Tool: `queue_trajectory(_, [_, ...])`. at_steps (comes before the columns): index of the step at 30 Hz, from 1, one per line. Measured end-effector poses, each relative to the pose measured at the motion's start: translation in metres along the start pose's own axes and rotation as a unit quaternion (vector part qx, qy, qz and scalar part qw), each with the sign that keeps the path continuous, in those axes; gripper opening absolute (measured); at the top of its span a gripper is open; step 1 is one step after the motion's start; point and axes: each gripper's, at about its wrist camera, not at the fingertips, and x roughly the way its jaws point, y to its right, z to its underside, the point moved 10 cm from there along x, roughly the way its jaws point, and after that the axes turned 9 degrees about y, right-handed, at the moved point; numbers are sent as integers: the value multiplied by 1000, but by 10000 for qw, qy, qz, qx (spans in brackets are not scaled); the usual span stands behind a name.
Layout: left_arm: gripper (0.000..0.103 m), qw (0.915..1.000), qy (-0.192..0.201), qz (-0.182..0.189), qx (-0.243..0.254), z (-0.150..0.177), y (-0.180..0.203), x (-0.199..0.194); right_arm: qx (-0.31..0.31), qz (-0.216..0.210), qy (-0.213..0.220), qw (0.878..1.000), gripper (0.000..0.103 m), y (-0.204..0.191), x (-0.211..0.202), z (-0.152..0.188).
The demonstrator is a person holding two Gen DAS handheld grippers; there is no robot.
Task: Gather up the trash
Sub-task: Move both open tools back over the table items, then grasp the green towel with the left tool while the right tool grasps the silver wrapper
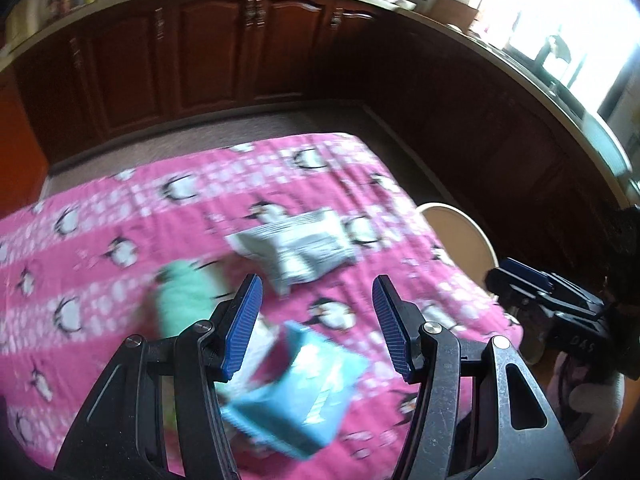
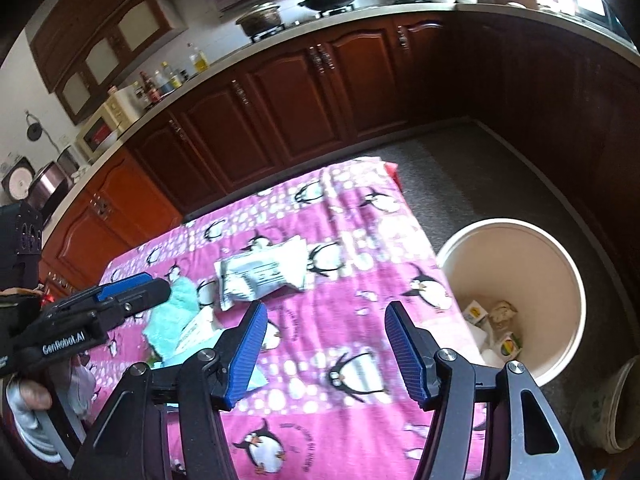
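Surface [image 2: 360,360], pink penguin cloth: white packet [image 2: 262,274], green wrapper [image 2: 176,312], blue packet [image 1: 300,392]. Bucket [image 2: 576,280] beside it for drops. Left tool [image 1: 316,320], right tool [image 2: 324,344]: both open, empty.

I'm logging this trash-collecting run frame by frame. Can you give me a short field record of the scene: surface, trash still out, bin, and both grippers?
surface: table under a pink penguin cloth
trash on cloth: white printed packet; mint green wrapper; light blue packet, blurred
bin: cream bucket on the floor beside the table, small cartons inside
left gripper: open, nothing between the pads, over the blue packet
right gripper: open, empty, over the cloth near the bucket
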Motion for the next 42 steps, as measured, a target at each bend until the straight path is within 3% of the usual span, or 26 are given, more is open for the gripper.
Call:
queue_trajectory(7, [57, 9974, -212, -356, -588, 22, -69, -3, -111, -254, -319, 9991, 60, -28, 25, 11])
queue_trajectory(18, [57, 9908, -580, -448, -1142, 47, -102, 30, -41, -530, -975, 9938, 69, -59, 91, 29])
queue_trajectory(26, [57, 9869, -841, -448, -1300, 53, -107, 61, 1094, -899, -1482, 9788, 69, -63, 143, 46])
queue_trajectory(34, [57, 9847, -1036, -439, -1329, 56, -112, 73, 1767, -794, -1240, 9732, 69, -55, 186, 23])
queue_trajectory(35, [57, 9844, -1062, -423, -1335, 58, -112, 75, 1762, -805, -1236, 9733, 67, -56, 189, 23])
queue_trajectory(38, [56, 9847, -1120, -407, -1273, 61, -110, 80, 1643, -861, -1039, 9771, 44, -57, 185, 15])
queue_trajectory(40, [47, 9855, -1108, -426, -1213, 63, -109, 80, 1486, -961, -856, 9805, 25, -59, 175, 6])
queue_trajectory(42, [43, 9866, -1068, -466, -1144, 62, -109, 80, 1277, -991, -761, 9839, 18, -62, 167, 0])
